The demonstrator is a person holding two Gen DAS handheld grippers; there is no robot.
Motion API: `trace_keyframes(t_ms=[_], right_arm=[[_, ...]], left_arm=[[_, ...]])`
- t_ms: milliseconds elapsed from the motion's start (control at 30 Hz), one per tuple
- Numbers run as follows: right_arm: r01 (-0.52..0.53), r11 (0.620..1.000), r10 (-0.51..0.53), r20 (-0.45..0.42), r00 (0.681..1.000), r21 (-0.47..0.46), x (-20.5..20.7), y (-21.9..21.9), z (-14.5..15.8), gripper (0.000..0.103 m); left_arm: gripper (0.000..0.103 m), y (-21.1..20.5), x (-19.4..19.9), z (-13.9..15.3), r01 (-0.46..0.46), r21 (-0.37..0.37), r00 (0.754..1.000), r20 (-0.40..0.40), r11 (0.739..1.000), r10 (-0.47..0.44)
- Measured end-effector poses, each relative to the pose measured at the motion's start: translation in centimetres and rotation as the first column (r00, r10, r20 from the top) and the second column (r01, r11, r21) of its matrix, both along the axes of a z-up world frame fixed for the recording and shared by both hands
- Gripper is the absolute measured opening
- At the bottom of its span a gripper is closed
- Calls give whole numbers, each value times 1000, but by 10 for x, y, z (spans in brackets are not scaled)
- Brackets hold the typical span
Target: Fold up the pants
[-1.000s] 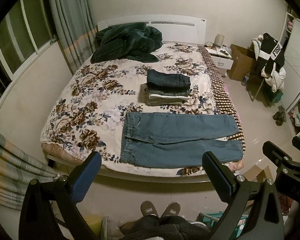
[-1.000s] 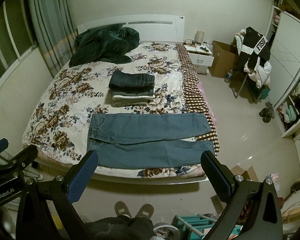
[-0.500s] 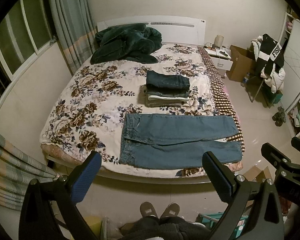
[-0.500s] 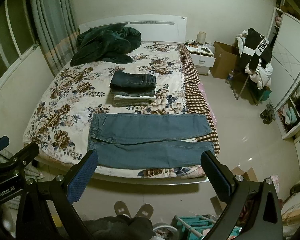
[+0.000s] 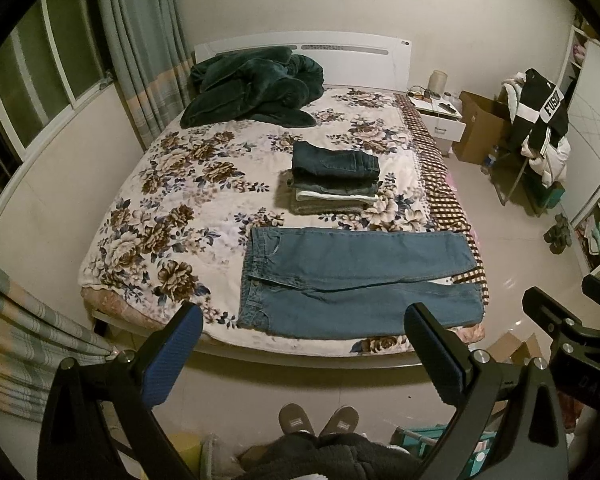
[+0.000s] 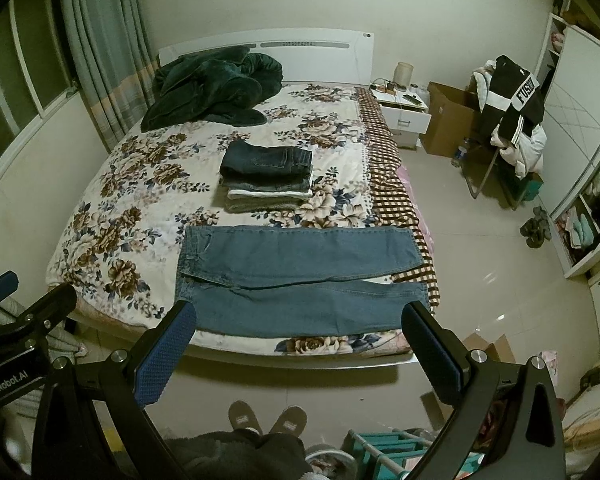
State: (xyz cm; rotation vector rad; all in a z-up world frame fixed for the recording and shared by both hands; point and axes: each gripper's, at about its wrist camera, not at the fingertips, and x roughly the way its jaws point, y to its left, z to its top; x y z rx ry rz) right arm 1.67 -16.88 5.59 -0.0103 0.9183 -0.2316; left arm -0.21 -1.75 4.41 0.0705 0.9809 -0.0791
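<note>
Blue jeans point(image 5: 352, 280) lie flat across the near end of the floral bed point(image 5: 172, 200), waist to the left, legs spread to the right; they also show in the right wrist view point(image 6: 300, 276). A stack of folded pants point(image 5: 334, 178) sits behind them in mid-bed, also in the right wrist view point(image 6: 266, 176). My left gripper point(image 5: 304, 344) is open and empty, held back from the bed's near edge. My right gripper point(image 6: 300, 340) is open and empty, likewise short of the bed.
A dark green blanket point(image 5: 252, 88) is heaped at the headboard. A nightstand point(image 5: 440, 118), a cardboard box point(image 5: 480, 128) and a chair with clothes point(image 5: 540, 128) stand right of the bed. Curtains point(image 5: 140, 40) hang at left. My slippered feet point(image 5: 318, 420) stand on the tiled floor.
Both views have shifted only slightly; the bed sits a touch lower and farther. Both grippers stay open and the jeans have not moved.
</note>
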Motion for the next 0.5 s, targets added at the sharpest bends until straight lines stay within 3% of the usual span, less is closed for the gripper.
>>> trace_keyframes(t_ms=[333, 500], right_arm=[[-5, 1000, 5, -9, 1000, 8, -2, -5, -4, 103], [-5, 1000, 5, -25, 1000, 27, 0, -15, -21, 103]], left_arm=[[103, 1, 2, 0, -3, 1, 1000, 2, 1000, 3], [103, -2, 6, 0, -11, 4, 1000, -5, 1000, 11]])
